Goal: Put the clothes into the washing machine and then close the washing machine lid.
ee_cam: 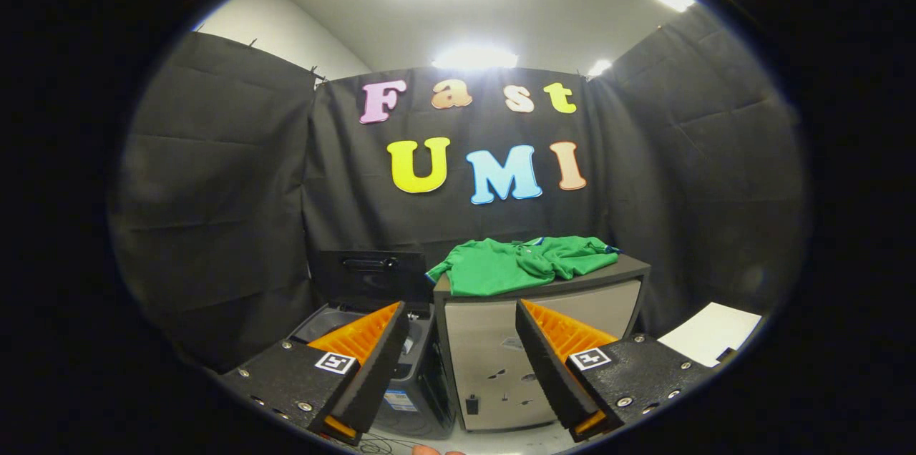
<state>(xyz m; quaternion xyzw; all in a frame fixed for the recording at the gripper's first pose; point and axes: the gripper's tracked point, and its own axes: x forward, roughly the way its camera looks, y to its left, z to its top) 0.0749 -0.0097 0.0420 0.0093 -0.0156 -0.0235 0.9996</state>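
- Gripper (461, 326): fingers spread wide, holding nothing; raised in the air and aimed at the cabinet front, well short of the garment.
- Green shirt (519, 265): the clothes of the task; lies crumpled and spread flat on the cabinet's top, beyond the fingers and a little above their line, one sleeve hanging over the top's left edge.
- Cabinet (494, 362): grey front, dark top; stands directly ahead between the two fingers and carries the shirt.
- Washing machine (408, 383): dark top-loader just left of the cabinet, touching or nearly so; partly hidden behind the left finger.
- Washing machine lid (368, 276): dark panel with a handle, standing upright at the back of the machine; opening judged free to receive the shirt.
- Step in hand: approach to the shirt; nothing picked up, nothing loaded, lid not yet closed.
- Next move calls for: lifting and advancing the gripper over the cabinet top, lowering the spread fingers onto a bunched fold of cloth, then closing on it.
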